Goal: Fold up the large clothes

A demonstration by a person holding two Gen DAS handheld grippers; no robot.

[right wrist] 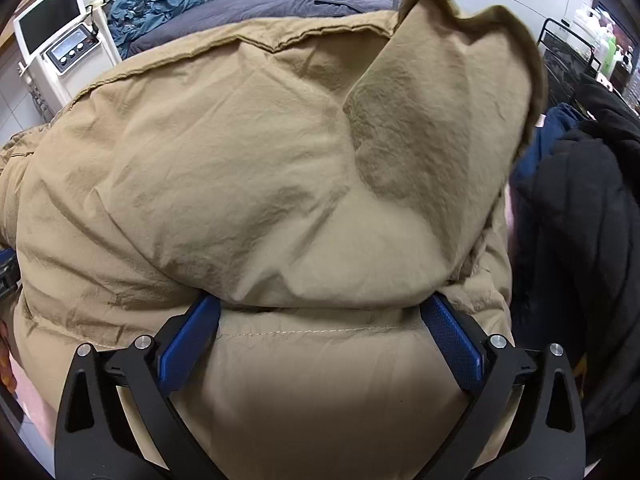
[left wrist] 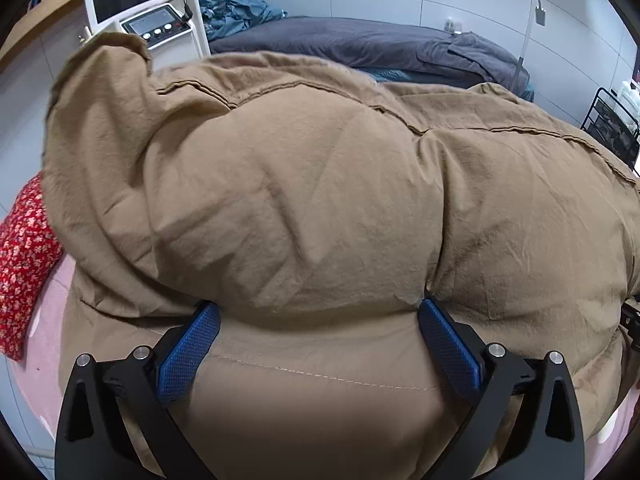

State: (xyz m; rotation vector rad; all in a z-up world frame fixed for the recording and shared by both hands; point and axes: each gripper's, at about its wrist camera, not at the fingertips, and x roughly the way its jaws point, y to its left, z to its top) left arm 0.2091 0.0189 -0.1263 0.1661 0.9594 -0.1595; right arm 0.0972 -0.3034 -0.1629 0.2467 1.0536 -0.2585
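**Tan padded coat between two wide-set grippers**

The tan coat [left wrist: 320, 200] lies bunched on a pink surface [left wrist: 44, 320], filling both views. The left hand-held gripper [left wrist: 319, 312] and right hand-held gripper [right wrist: 320, 308] each stand with blue pads [left wrist: 188, 356] spread apart, a puffed fold bulging between them. A red floral cloth [left wrist: 24, 256] lies beside the coat; black clothes [right wrist: 580, 216] are piled at the other side.
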